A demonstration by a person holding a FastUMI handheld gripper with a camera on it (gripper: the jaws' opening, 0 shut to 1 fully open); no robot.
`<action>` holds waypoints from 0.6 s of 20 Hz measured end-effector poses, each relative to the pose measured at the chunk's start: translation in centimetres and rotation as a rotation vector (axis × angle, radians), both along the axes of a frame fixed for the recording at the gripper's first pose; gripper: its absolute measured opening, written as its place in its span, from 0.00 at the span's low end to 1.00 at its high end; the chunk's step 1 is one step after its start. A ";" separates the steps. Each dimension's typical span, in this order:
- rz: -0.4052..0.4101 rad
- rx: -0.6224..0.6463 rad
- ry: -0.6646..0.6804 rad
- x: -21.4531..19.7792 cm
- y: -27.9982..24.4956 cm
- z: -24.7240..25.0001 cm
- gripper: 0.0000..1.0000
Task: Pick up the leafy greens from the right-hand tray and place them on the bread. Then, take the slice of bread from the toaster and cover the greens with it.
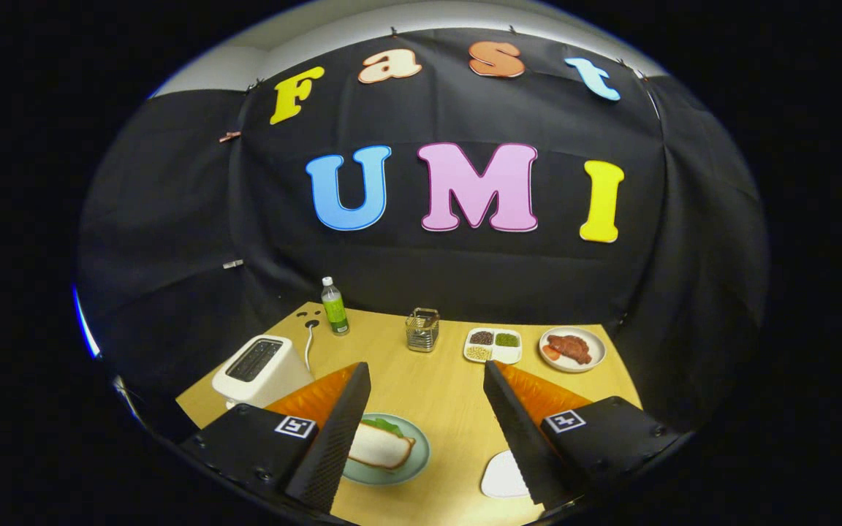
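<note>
Hovering above the wooden table (421, 380), the gripper (427, 380) has its fingers spread wide with nothing between them. Just inside the left finger sits a pale green plate (410, 467) carrying a slice of bread (379, 447), with leafy greens (384, 426) peeking from beneath its far edge. White toaster (260, 369) stands to the left; an empty white tray (501, 478) lies by the right finger.

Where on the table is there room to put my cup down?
Bare wood lies between the open gripper fingers, from the green plate holding bread up to the wire basket. The far edge is crowded: green bottle, divided bean tray, meat plate. The white toaster fills the near-left corner.
</note>
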State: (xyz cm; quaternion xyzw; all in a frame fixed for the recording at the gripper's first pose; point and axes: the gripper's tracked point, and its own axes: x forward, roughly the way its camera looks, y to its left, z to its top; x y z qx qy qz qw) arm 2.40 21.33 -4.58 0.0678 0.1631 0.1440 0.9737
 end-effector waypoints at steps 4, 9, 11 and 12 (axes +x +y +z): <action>-0.005 -0.073 -0.063 -0.2 -1.1 1.5 0.98; 0.014 -0.152 -0.108 -0.4 -1.8 1.5 0.96; 0.019 -0.163 -0.117 -0.6 -2.0 1.4 0.97; 0.022 -0.157 -0.114 -0.3 -1.9 1.1 0.98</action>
